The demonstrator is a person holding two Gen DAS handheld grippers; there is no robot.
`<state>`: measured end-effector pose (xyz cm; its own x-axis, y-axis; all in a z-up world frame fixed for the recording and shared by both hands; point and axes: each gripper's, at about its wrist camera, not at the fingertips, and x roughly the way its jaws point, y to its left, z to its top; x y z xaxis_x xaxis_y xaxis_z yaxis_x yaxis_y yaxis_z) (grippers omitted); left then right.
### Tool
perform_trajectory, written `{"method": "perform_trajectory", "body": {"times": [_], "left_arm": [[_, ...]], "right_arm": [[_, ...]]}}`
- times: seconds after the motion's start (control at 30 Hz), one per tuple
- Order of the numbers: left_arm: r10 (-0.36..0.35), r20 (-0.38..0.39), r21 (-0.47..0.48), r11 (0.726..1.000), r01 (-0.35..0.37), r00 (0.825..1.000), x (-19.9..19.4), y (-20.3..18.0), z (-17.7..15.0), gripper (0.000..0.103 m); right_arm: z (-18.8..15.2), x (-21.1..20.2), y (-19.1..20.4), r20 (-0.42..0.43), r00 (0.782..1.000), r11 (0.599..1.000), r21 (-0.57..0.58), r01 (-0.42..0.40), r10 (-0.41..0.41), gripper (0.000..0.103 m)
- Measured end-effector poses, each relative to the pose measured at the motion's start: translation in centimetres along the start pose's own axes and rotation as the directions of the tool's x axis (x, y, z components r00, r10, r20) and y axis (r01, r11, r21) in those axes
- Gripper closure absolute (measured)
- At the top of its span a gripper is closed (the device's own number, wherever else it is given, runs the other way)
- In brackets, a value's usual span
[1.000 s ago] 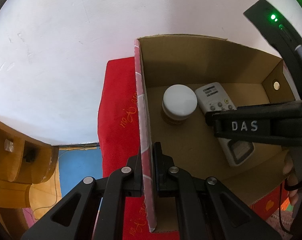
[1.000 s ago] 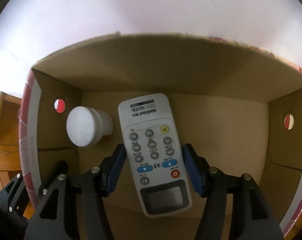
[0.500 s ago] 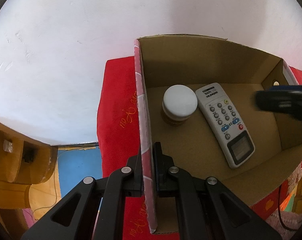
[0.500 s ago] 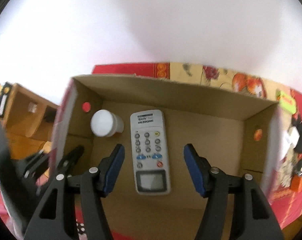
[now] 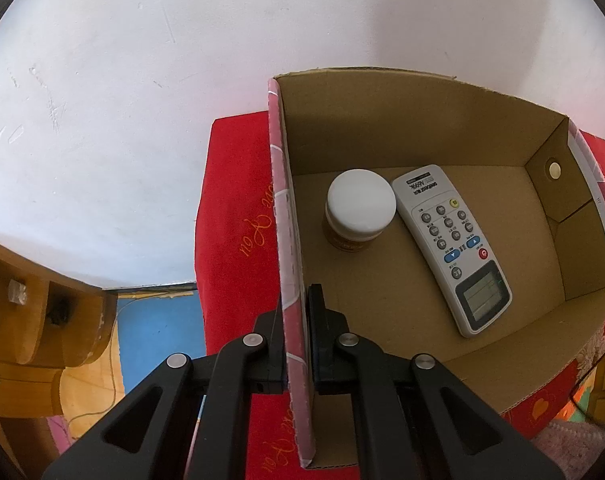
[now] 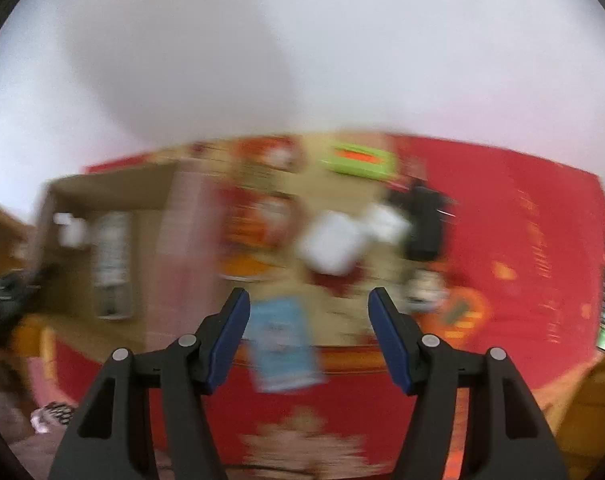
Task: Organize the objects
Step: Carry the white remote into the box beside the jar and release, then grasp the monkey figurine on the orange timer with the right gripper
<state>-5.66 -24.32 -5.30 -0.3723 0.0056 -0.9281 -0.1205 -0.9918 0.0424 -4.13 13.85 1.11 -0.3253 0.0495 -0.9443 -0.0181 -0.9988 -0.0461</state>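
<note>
a home: red embroidered cloth [image 5: 238, 216], wooden furniture [image 5: 34, 320], white plaster wall [image 5: 142, 60]

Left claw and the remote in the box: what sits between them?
In the left wrist view, only bare cardboard floor separates the left claw, clamped on the box wall, from the remote. The jar stands farther back.

Ahead of the left gripper [image 5: 296, 330], whose fingers are straddling the cardboard box [image 5: 402, 120]'s side wall, a jar [image 5: 360, 208] is standing inside, just right of that wall. The remote control [image 5: 452, 248] is lying just right of the jar, beside it.
</note>
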Motion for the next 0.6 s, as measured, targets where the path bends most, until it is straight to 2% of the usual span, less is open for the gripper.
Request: {"method": "perform_trajectory", "body": {"times": [0.13,0.2,0.43,0.53,0.6], "left_arm": [[0.005,0.0,-0.003,1.0,-0.005,1.0,-0.1,0.1,0.4,0.095],[0.007,0.0,-0.004,1.0,-0.007,1.0,-0.1,0.2,0.6,0.095],[0.011,0.0,-0.011,1.0,-0.011,1.0,-0.1,0.4,1.5,0.095],[0.011,0.0,-0.015,1.0,-0.011,1.0,-0.1,0.6,1.9,0.095],[0.011,0.0,-0.016,1.0,-0.011,1.0,-0.1,0.7,2.2,0.095]], "right_arm": [[0.4,2.1,-3.7,-0.057,0.997,0.998,-0.042,0.045,-0.047,0.041],[0.5,3.1,-3.7,-0.087,0.996,0.997,-0.077,0.029,-0.036,0.041],[0.6,5.9,-2.8,-0.134,0.983,0.971,-0.219,0.094,-0.125,0.042],[0.6,6.3,-2.8,-0.143,0.98,0.964,-0.244,0.104,-0.142,0.052],[0.5,6.4,-2.8,-0.139,0.978,0.958,-0.264,0.115,-0.156,0.054]]}}
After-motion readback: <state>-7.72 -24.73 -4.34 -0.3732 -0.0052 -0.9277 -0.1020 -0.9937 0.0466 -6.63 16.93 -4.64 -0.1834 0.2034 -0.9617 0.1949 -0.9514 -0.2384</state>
